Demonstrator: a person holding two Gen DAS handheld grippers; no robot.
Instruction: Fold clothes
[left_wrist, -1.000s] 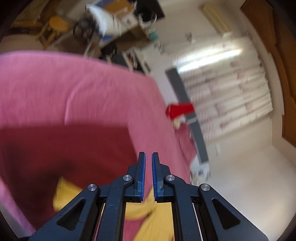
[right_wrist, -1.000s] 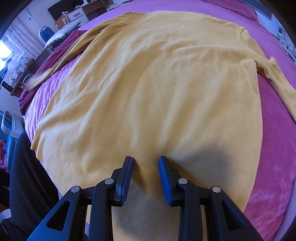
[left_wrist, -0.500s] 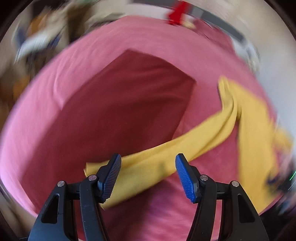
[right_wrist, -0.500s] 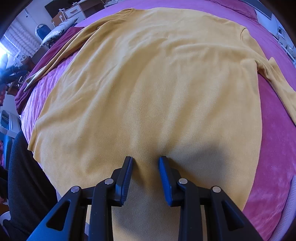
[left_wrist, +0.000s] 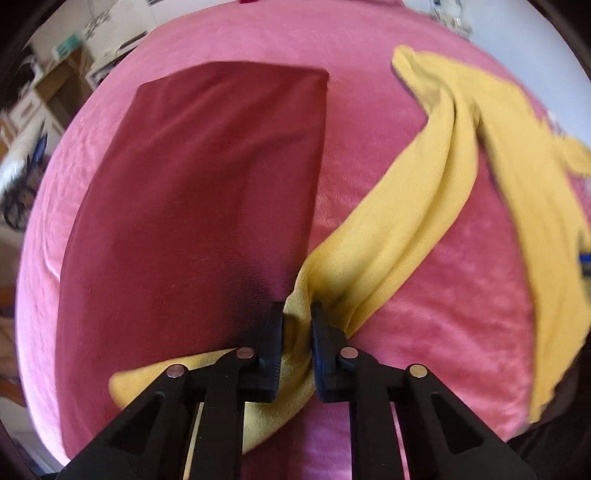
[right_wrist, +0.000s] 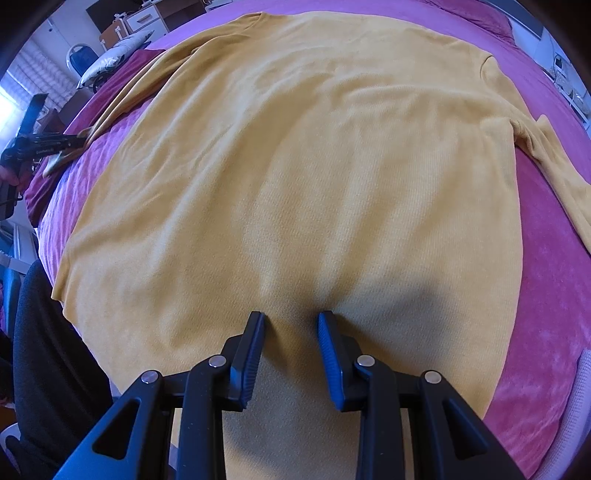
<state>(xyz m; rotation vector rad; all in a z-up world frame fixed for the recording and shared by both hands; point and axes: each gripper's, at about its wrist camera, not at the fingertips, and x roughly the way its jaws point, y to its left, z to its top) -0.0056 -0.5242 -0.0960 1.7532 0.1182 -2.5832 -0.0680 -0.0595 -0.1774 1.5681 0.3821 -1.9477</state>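
A yellow sweater (right_wrist: 314, 166) lies spread flat on the pink bed cover (right_wrist: 546, 277). My right gripper (right_wrist: 291, 317) points down near the hem, its fingers partly apart with tips resting on the fabric and nothing pinched between them. In the left wrist view one long yellow sleeve (left_wrist: 406, 206) runs from the sweater body (left_wrist: 524, 184) down to my left gripper (left_wrist: 297, 308). Its jaws are closing, and bunched sleeve cloth is pressed between the pads. That gripper also appears small at the far left (right_wrist: 74, 140) of the right wrist view.
A dark red cloth (left_wrist: 207, 192) lies flat on the bed cover (left_wrist: 443, 295) just left of the gripped sleeve. The other sleeve (right_wrist: 554, 166) trails off to the right. A person's dark-clad leg (right_wrist: 48, 350) is at the bed's near left edge. Furniture and a pillow (right_wrist: 107, 62) stand beyond.
My left gripper swung from facing the room down over the bed, opened around the sleeve end, then closed on it. The right gripper and the sweater body stayed put.
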